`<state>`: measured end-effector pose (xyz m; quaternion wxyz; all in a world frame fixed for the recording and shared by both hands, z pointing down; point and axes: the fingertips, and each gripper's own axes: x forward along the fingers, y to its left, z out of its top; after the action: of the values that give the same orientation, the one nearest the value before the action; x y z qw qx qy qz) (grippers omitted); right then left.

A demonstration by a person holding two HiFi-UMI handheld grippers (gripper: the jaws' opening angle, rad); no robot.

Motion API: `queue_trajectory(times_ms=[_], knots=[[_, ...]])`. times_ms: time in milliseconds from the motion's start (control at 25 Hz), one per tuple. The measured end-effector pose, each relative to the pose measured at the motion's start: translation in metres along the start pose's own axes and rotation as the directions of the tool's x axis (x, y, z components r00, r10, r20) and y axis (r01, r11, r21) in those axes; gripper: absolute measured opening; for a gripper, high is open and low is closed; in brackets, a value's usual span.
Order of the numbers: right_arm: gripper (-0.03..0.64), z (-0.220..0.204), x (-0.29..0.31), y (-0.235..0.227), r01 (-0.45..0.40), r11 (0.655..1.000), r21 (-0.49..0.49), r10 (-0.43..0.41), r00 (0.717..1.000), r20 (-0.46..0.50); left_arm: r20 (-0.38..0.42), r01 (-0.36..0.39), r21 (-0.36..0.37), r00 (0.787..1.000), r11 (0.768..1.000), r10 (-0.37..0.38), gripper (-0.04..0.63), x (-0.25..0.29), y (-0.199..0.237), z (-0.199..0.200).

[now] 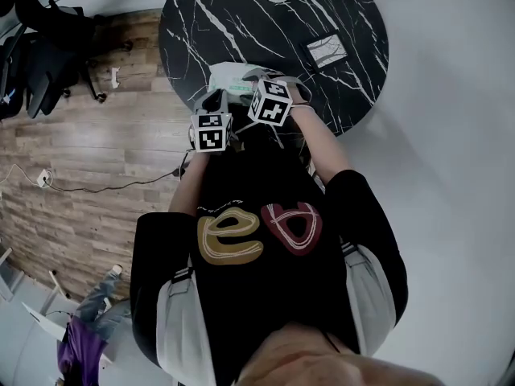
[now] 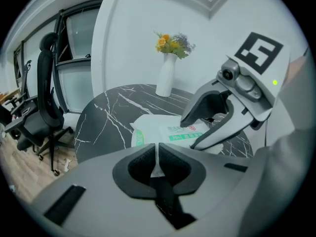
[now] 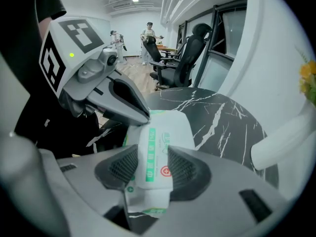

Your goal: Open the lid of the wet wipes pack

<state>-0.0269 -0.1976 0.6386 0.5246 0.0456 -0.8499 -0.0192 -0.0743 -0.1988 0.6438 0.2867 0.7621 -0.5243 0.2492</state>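
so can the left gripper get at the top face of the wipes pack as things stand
Probably not: the left gripper is shut on a thin edge of the wipes pack, and the right gripper is clamped across the pack, in its way.

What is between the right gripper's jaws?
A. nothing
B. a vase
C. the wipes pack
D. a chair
C: in the right gripper view, the white-and-green pack sits between the jaws of the right gripper and touches both of them.
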Motion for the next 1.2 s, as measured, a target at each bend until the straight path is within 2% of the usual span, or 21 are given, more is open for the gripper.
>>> queue_trajectory(times_ms=[120,640,960,1200], knots=[[0.192,0.003,-0.001,-0.002,-0.031,0.999,0.021,0.031,1.0,-0.002,0.01,-0.004,-0.011,1.0,1.0,0.004,0.028,0.0,0.001,-0.001],[0.189,0.004,-0.008,-0.005,-0.147,0.981,0.127,0.141,0.988,0.056,0.007,-0.017,0.046,1.0,0.999,0.017,0.028,0.0,0.0,-0.001],[0.186,0.005,-0.009,-0.005,-0.11,0.99,0.088,0.106,0.993,0.044,0.012,-0.008,0.04,1.0,0.999,0.007,0.028,0.003,0.001,0.0],[0.121,0.009,-0.017,0.0,-0.099,0.992,0.076,0.094,0.993,0.065,-0.002,-0.004,0.039,1.0,0.999,0.004,0.028,0.001,0.0,-0.001]])
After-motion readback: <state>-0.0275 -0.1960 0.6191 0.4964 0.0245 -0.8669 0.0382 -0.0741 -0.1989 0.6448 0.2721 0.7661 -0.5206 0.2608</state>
